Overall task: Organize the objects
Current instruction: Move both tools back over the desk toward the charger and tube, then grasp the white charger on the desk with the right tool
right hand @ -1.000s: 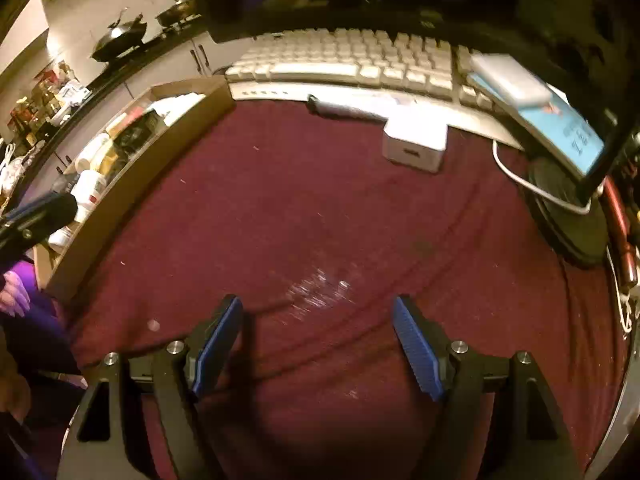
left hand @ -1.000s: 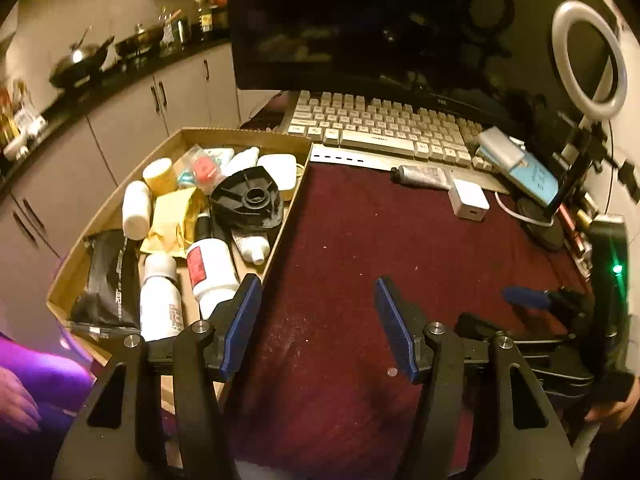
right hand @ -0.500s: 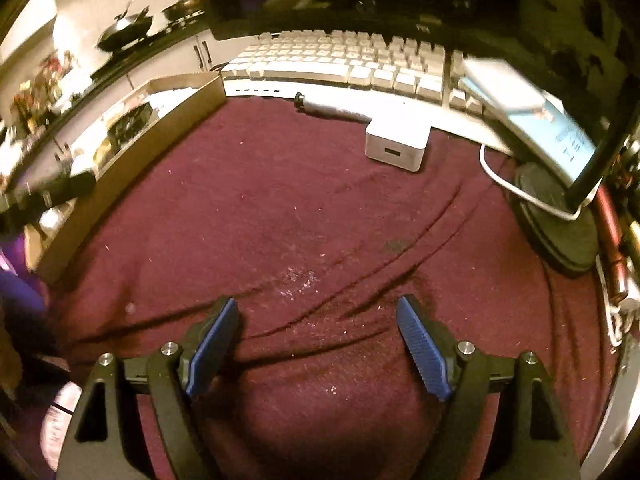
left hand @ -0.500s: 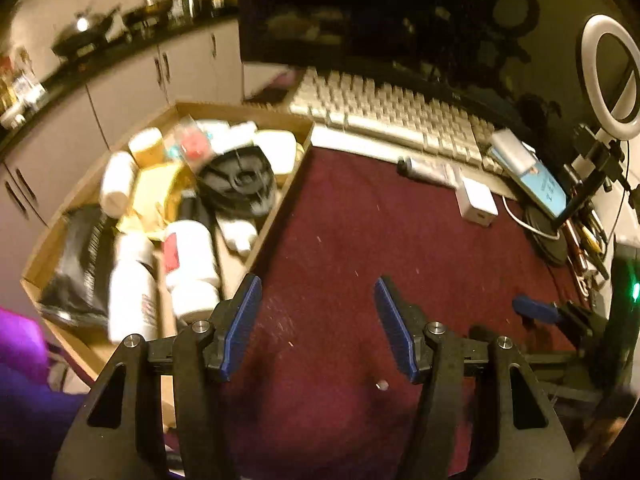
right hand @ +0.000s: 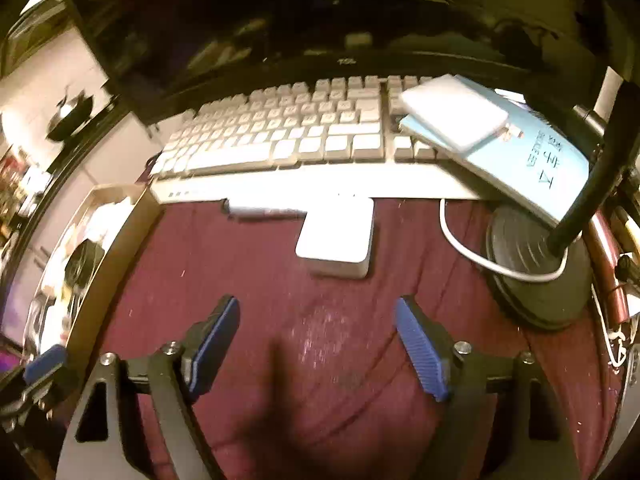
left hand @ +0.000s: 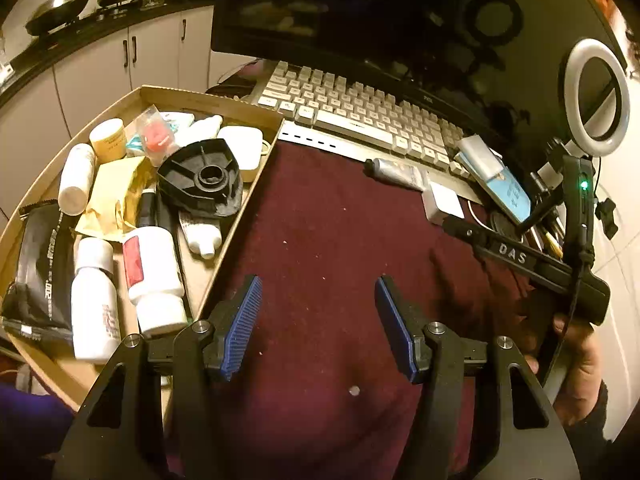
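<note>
A cardboard tray point(left hand: 240, 216) on the left holds several bottles, a black plastic disc point(left hand: 202, 182) and pouches. On the maroon cloth point(left hand: 328, 240) lie a white charger cube point(right hand: 336, 240) and a small tube point(right hand: 264, 211) by the keyboard; both also show in the left wrist view, cube point(left hand: 444, 204) and tube point(left hand: 396, 170). My left gripper point(left hand: 318, 320) is open and empty over the cloth beside the tray. My right gripper point(right hand: 316, 344) is open and empty, a short way in front of the cube. The right gripper's body point(left hand: 532, 268) shows at right.
A white keyboard point(left hand: 360, 116) and dark monitor point(left hand: 360, 20) stand at the back. A blue booklet with a white pack point(right hand: 500, 140) rests on the keyboard's right end. A ring light point(left hand: 596, 96) and its round base point(right hand: 536, 268) with a white cable stand at right.
My right gripper has moved forward toward the white cube and keyboard. My left gripper's view has shifted a little to the right. Both jaws stay open.
</note>
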Demonstrator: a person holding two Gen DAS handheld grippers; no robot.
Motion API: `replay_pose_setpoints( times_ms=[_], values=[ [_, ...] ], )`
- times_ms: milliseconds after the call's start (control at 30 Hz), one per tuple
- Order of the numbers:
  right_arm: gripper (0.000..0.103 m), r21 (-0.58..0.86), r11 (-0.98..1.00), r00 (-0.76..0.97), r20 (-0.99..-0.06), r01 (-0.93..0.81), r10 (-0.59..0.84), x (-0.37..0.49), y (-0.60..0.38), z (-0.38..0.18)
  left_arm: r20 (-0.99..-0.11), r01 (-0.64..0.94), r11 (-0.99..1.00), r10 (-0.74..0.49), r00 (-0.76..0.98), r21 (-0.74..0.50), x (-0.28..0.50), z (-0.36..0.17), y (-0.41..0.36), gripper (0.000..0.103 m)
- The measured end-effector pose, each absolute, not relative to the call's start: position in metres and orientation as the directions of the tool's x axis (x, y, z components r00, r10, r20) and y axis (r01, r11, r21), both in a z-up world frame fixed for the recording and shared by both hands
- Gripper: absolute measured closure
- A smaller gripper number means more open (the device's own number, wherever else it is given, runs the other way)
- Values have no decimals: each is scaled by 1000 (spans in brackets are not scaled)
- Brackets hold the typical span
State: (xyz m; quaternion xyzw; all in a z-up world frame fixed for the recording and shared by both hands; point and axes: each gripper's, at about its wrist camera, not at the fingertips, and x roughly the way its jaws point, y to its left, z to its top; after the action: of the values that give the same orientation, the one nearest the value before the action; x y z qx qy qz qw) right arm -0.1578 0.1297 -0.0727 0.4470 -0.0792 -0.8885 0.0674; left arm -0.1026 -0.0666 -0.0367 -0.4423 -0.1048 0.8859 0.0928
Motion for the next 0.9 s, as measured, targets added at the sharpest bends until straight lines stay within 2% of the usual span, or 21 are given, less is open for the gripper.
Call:
replay_pose_setpoints(
  times_ms=[333, 567, 900],
  values=[
    [34, 159, -987, -604, -788, -11, -120, -183, 120, -86, -771, -111, -954, 291, -567, -278, -120, -50, -70, 44],
    [56, 106, -993, -583, -810, -45, -60, -200, 118, -97, -773, -114, -955, 290, -564, -275, -125, -53, -75, 44],
    [56, 128, -991, -578, -811, -29, -87, -175, 114, -95, -777, -131, -958, 283, -561, -255, -122, -47, -69, 44]
  ],
)
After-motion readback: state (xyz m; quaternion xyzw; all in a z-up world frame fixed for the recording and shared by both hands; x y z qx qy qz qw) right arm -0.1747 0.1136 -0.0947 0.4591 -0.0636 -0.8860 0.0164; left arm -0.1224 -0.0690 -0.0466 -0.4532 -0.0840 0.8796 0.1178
